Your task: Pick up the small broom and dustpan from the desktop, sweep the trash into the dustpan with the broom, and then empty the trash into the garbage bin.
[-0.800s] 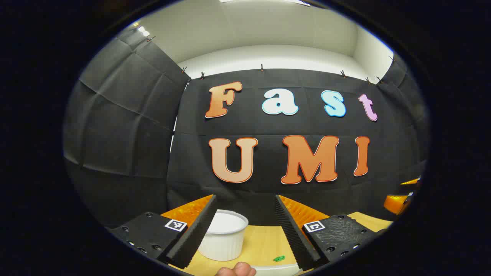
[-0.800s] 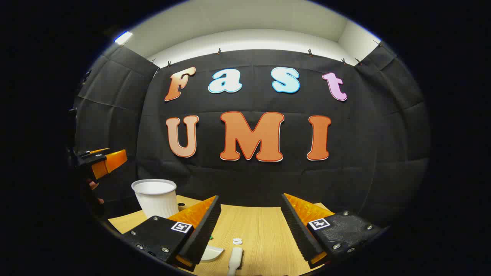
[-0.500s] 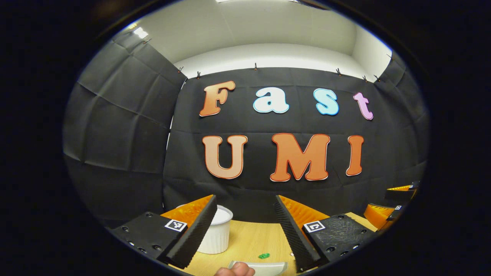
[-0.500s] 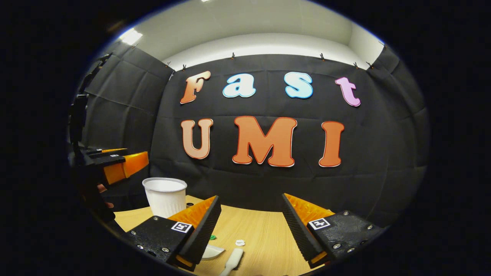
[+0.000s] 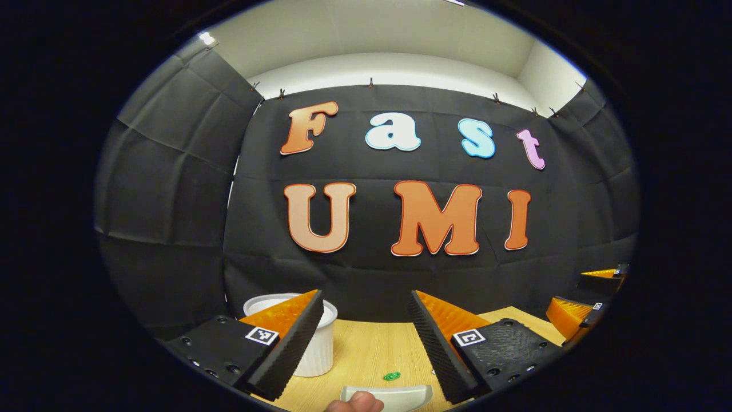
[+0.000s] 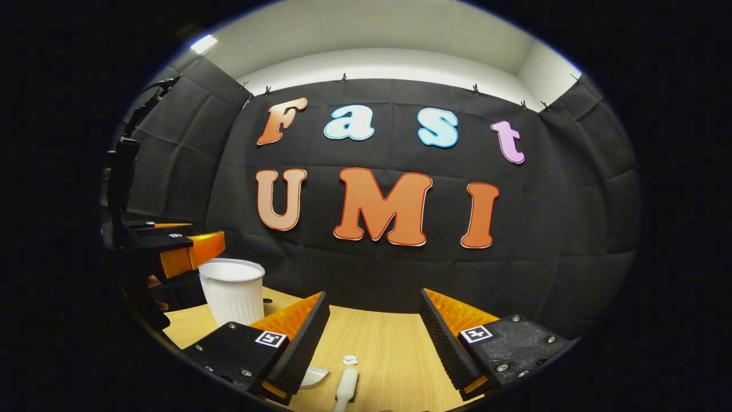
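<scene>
My left gripper [image 5: 366, 295] is open above the wooden desktop [image 5: 366, 355], nothing between its fingers. Just ahead of it lie a white dustpan [image 5: 400, 395] and a green scrap of trash [image 5: 392, 376]; a person's fingertip [image 5: 355, 403] shows at the bottom edge. My right gripper [image 6: 374, 294] is open too, over the white broom handle [image 6: 345, 388], a small white scrap [image 6: 350, 360] and an edge of the dustpan [image 6: 314, 376]. The white ribbed garbage bin [image 5: 311, 346] [image 6: 232, 290] stands at the back left.
The right gripper [image 5: 583, 300] shows at the far right of the left gripper view. In the right gripper view the left gripper [image 6: 180, 252] hangs beside the bin. Black cloth walls close the desktop at the back and sides.
Both views have shifted a little: the bin slid leftward in each, and more of the dustpan came into the left gripper view. Both grippers stayed open.
</scene>
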### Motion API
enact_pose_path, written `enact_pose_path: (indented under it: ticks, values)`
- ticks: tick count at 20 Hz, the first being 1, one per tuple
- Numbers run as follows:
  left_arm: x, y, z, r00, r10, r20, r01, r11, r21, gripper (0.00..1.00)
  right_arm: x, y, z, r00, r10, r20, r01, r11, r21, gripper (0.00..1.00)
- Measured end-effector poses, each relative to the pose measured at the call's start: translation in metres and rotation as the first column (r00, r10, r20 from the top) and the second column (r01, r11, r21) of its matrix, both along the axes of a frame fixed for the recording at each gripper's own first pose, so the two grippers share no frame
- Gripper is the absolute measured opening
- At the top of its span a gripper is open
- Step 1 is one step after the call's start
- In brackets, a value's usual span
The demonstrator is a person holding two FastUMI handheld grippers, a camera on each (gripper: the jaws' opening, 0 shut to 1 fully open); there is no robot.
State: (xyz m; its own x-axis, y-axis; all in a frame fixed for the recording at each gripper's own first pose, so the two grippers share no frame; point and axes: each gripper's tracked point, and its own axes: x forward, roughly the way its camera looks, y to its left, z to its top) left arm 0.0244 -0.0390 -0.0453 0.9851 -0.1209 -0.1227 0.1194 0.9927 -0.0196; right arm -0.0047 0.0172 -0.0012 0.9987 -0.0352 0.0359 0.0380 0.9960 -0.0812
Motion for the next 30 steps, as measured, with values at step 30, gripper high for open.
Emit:
enact_pose_path:
  ticks: [30]
  values:
    - [0.009, -0.029, -0.019, 0.998, -0.056, -0.039, 0.059, 0.997, 0.059, 0.95, 0.021, -0.001, -0.015, 0.999, -0.006, -0.049, 0.006, 1.0, 0.015, 0.94]
